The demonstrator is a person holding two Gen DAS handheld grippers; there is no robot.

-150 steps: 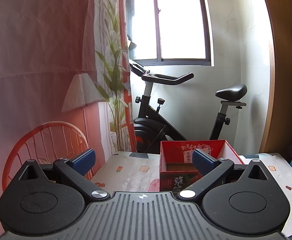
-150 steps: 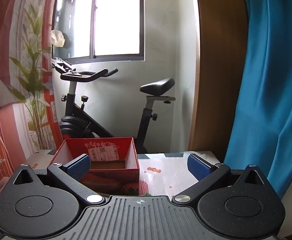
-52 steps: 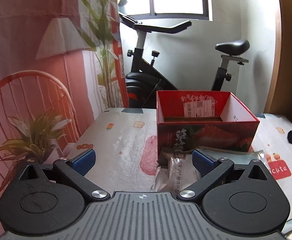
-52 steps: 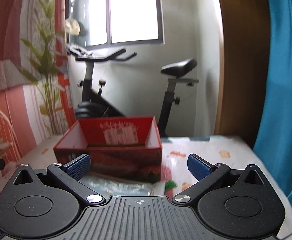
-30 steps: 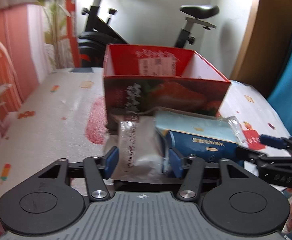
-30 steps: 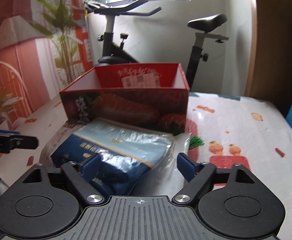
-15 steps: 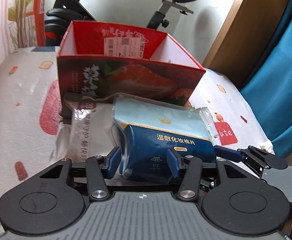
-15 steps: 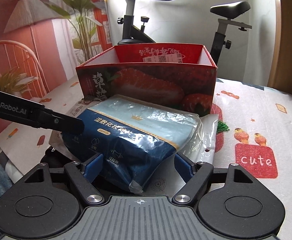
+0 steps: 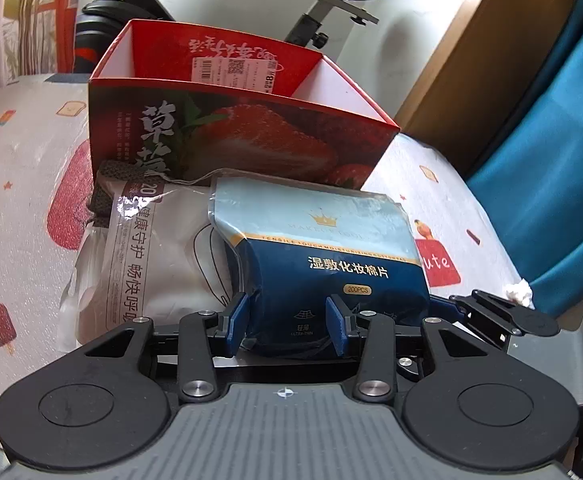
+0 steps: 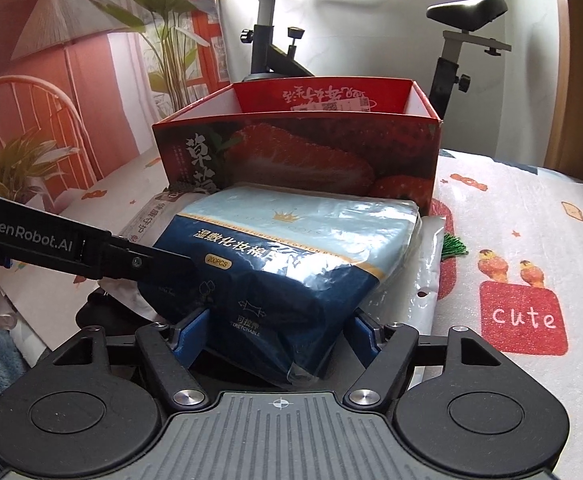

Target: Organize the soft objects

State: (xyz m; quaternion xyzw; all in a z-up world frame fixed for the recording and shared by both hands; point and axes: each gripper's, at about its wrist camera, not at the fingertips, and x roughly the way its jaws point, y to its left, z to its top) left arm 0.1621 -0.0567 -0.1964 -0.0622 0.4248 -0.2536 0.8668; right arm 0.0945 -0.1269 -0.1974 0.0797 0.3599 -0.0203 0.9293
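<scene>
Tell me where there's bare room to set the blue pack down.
Free: the tablecloth right of the red box, around the "cute" print, and the cloth left of the box in the left wrist view. Crowded: the front, where the blue pack overlaps the white pack.

- Left wrist view looks forward and downward, very near the blue plastic pack.
- Right wrist view faces likewise.
- Both share the red cardboard box.

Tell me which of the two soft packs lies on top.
The blue cotton-pad pack lies on top, resting on the flat white pack beneath it, in front of the red box.
</scene>
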